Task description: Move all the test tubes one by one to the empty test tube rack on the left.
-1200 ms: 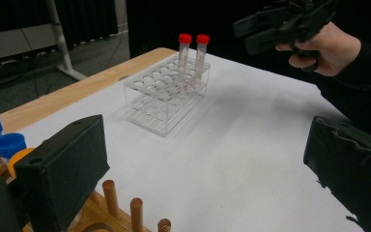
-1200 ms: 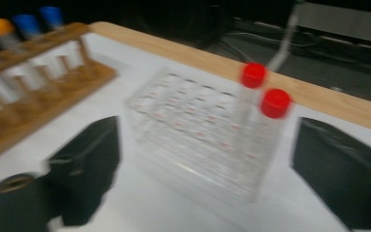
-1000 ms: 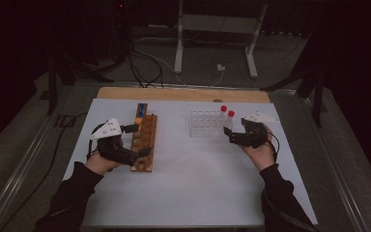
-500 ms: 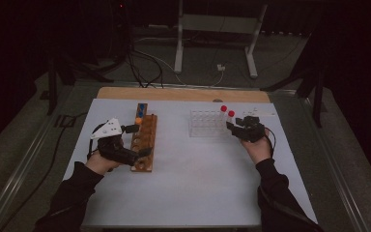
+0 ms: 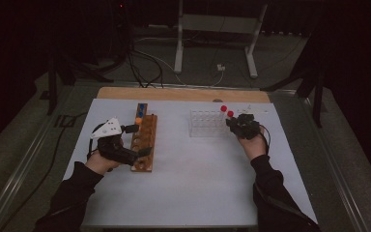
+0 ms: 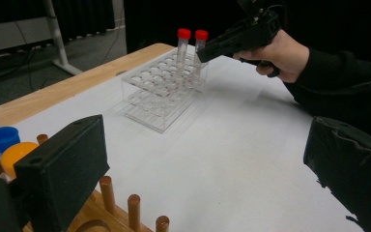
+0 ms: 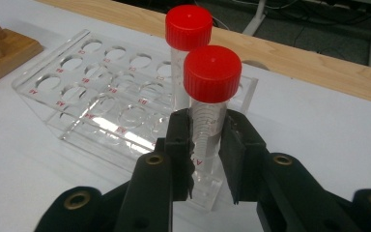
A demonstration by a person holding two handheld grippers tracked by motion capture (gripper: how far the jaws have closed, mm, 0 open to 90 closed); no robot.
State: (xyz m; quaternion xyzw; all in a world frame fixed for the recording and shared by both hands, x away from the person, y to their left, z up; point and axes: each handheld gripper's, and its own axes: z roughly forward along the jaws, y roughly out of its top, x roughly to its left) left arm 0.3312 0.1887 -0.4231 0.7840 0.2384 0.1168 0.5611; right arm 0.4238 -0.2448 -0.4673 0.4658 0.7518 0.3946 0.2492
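Note:
A clear tube rack stands right of the table's middle with two red-capped tubes in its right end. My right gripper is shut on the nearer tube just below its cap; its jaws have just been closing on it. The second tube stands right behind. That tube pair and the right gripper also appear far off in the left gripper view. My left gripper rests open over the wooden rack, nothing held.
The wooden rack holds an orange-capped tube and blue-capped tubes at its far end, with short pegs near my left jaws. White paper covers the table; a wooden edge runs along the back.
The right hand has moved left to the clear rack's right end, and its jaws have come together on the nearer red-capped tube. The left hand has stayed at the wooden rack.

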